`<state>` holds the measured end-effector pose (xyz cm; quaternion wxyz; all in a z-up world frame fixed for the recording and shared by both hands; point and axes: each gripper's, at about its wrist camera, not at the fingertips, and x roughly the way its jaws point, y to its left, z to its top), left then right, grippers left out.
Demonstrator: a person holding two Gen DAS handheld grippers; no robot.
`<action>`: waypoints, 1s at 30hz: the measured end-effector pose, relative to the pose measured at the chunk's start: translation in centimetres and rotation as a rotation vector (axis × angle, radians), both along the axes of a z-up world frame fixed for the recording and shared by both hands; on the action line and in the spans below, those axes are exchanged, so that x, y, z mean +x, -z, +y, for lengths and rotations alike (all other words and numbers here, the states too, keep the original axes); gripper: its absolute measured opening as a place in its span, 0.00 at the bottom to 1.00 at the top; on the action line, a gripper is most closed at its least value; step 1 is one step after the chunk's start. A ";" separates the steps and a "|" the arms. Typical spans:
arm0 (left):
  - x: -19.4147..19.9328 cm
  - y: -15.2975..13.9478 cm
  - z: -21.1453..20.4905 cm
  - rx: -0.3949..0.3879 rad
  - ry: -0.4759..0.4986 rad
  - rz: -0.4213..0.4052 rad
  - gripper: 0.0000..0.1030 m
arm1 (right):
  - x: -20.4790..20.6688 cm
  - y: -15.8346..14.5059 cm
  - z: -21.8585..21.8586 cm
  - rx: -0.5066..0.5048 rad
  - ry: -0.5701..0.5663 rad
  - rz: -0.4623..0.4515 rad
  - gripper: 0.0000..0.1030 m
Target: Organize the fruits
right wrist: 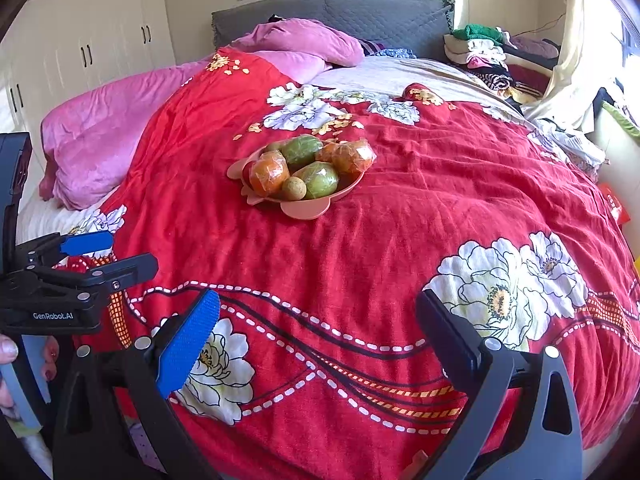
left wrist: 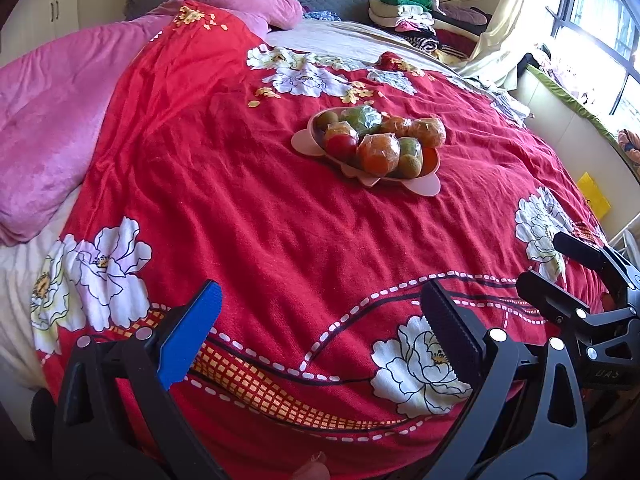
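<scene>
The left gripper [left wrist: 320, 332] is hovering over the near edge of the bed, its blue pad [left wrist: 192, 336] and black pad [left wrist: 448, 332] standing wide apart with nothing between them, released. Just to its right, the right gripper [right wrist: 318, 336] is hanging over the same near edge, likewise spread and empty; a fingertip [right wrist: 8, 350] is showing at the handle of the left tool in the right wrist view. Beneath both, the red floral bedspread [left wrist: 280, 220] is lying rumpled, with white printed flowers along the near edge and a dashed white wavy band crossing it.

Between the grippers and the fruit, the bedspread is lying bare, with nothing standing in the way.

Toward the middle of the bed, the pink fruit tray [left wrist: 306, 142] is sitting on the bedspread, well apart from both grippers. It is holding the fruits piled together: wrapped orange fruits [left wrist: 378, 154], wrapped green fruits [right wrist: 318, 179], a red fruit [left wrist: 342, 147] and small brownish round ones [right wrist: 293, 189].

Along the left edge, a pink blanket [left wrist: 44, 128] is bunching up, and a pink pillow [right wrist: 308, 42] is lying at the head. Beyond it, the grey headboard [right wrist: 380, 12] is standing against the wall, with folded clothes [left wrist: 412, 20] stacked at the far right corner. White wardrobe doors [right wrist: 100, 28] are lining the left wall, and a curtain [left wrist: 516, 20] is hanging by the bright window on the right.
</scene>
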<state>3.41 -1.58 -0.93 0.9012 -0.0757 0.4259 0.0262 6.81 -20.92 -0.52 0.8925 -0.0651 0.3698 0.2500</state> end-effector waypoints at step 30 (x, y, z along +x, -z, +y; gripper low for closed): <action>-0.1 -0.4 0.2 0.022 -0.014 -0.004 0.91 | 0.1 0.0 -0.1 0.000 0.005 0.002 0.95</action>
